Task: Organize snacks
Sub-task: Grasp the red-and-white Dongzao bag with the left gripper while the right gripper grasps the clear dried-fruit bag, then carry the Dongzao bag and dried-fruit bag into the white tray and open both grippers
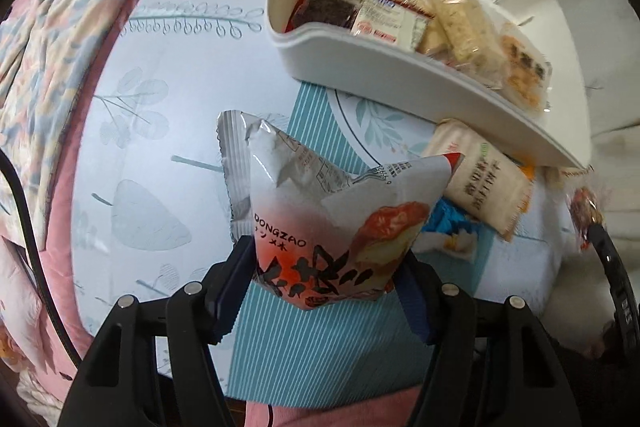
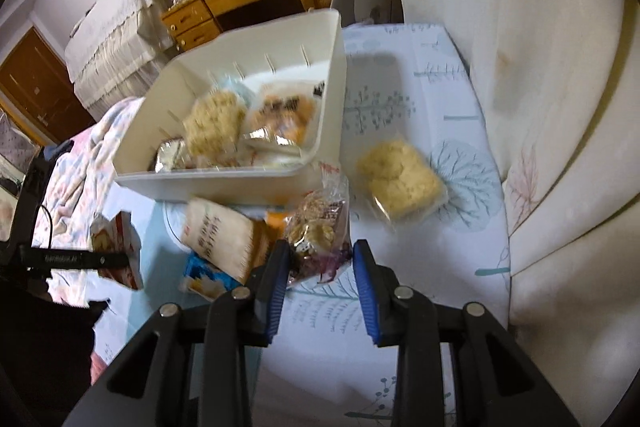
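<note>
Left tool (image 1: pixel 324 291) pinches a light, crinkly red snack packet (image 1: pixel 332 223) at its bottom edge, while right tool (image 2: pixel 320 267) clamps a clear-wrapped snack bag (image 2: pixel 316 231).

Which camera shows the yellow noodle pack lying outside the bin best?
The right wrist view: the noodle pack lies unobstructed on the sheet, right of the bin. The left wrist view doesn't show it.

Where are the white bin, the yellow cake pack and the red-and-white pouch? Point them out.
white bin (image 2: pixel 208 183), right wrist view, front wall.
yellow cake pack (image 2: pixel 400 179), right wrist view, middle.
red-and-white pouch (image 1: pixel 320 227), left wrist view, middle.
</note>
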{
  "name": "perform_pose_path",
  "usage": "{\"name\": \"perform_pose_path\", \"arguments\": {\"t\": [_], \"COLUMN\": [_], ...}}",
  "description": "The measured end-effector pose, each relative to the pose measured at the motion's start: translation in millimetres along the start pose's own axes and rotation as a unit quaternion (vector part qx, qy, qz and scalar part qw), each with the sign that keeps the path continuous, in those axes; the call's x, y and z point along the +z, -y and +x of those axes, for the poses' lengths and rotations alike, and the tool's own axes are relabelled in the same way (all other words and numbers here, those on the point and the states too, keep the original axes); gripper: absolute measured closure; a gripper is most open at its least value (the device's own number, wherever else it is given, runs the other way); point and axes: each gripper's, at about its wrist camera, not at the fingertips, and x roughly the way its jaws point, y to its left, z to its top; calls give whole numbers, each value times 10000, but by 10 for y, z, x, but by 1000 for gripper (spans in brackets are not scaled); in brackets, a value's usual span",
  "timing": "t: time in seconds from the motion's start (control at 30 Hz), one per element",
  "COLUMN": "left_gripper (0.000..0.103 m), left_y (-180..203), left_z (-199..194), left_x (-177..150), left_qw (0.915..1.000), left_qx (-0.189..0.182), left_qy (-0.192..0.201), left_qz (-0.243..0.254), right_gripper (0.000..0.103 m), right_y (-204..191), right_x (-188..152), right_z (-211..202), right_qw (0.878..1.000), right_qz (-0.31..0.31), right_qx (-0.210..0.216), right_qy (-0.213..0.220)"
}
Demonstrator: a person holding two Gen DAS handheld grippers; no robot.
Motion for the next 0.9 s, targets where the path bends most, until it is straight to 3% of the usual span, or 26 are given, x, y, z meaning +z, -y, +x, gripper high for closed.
{"name": "perform_pose_path", "arguments": {"t": [0.23,0.5,0.67,0.9], "left_gripper": [38,38,37,37], "left_y": [78,241,277,352], "left_z": [-583,-1252,-1385,-1283], "left_x": [194,519,760,1090], "left_qw": [9973,9864,9801,9744], "left_qx": [-235,-408,-503,-620], "left_qy": [326,868,1091,1094], "left_qz": [613,1336,1582,1864], "right_gripper": [72,74,73,73], "right_y": [-237,-624,-860,-1095], "right_x": [183,457,566,668], "right_z": [-275,-451,-457,-356], "right_qw": [9991,9961,9945,9931], "right_qz": [15,-133,-211,-205], "right_qx": [-159,-43,18,-9], "right_qy": [388,868,1026,1154]}}
